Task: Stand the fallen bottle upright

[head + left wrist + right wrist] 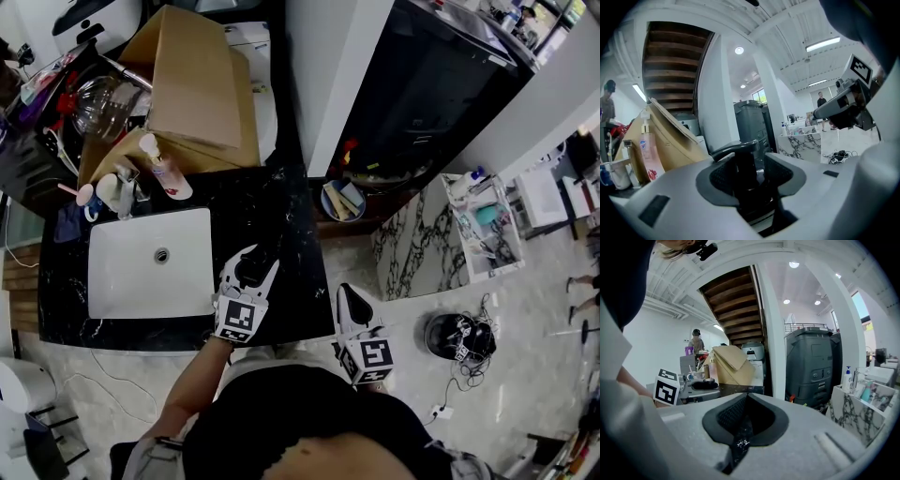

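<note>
A black pump bottle (pixel 743 165) stands roughly upright between the jaws of my left gripper (pixel 262 258), its pump head (pixel 736 149) pointing left. The jaws are shut on the bottle's neck. In the head view the bottle (pixel 251 272) is a dark shape over the black marble counter (pixel 281 206), just right of the white sink (pixel 122 272). I cannot tell whether its base touches the counter. My right gripper (pixel 349 294) hangs off the counter's right edge over the floor, jaws shut with nothing between them (pixel 745 418).
A pink pump bottle (pixel 167 171) stands behind the sink beside an open cardboard box (pixel 192 84). Cups and a faucet (pixel 117 192) crowd the sink's back left corner. A marble-fronted shelf unit (pixel 469 225) and tangled cables (pixel 459 339) are on the floor to the right.
</note>
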`<move>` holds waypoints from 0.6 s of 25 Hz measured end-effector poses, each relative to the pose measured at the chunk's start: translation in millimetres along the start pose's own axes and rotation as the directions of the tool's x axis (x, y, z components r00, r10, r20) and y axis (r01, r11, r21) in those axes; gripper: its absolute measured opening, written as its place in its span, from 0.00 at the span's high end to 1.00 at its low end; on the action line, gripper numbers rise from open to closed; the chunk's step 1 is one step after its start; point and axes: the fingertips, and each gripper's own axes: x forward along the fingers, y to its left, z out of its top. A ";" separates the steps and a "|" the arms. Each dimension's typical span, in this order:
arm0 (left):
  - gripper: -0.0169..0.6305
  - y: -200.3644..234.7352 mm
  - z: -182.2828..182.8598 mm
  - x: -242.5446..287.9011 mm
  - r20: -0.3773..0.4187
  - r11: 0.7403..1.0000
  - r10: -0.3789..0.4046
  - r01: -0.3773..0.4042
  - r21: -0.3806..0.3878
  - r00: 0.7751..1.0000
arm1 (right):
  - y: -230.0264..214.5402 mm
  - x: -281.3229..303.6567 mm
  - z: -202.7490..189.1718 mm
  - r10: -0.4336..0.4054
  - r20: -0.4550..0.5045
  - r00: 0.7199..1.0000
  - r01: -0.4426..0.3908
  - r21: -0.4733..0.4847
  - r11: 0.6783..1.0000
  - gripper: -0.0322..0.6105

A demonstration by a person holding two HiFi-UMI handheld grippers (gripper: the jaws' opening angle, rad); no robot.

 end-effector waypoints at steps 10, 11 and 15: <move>0.68 0.0 0.5 -0.7 0.023 1.000 0.018 -0.018 -0.001 1.000 | 0.2 -1.4 -1.5 -0.003 0.005 1.000 0.003 0.009 1.000 0.95; 0.68 -0.3 0.5 -0.7 0.022 1.000 0.017 -0.017 0.001 1.000 | 0.9 -1.6 -1.3 0.000 0.005 1.000 0.000 0.009 1.000 0.94; 0.68 0.0 -0.1 -0.8 0.019 1.000 0.011 -0.012 0.025 1.000 | 2.5 -1.4 -1.3 0.002 0.008 1.000 -0.003 0.009 1.000 0.95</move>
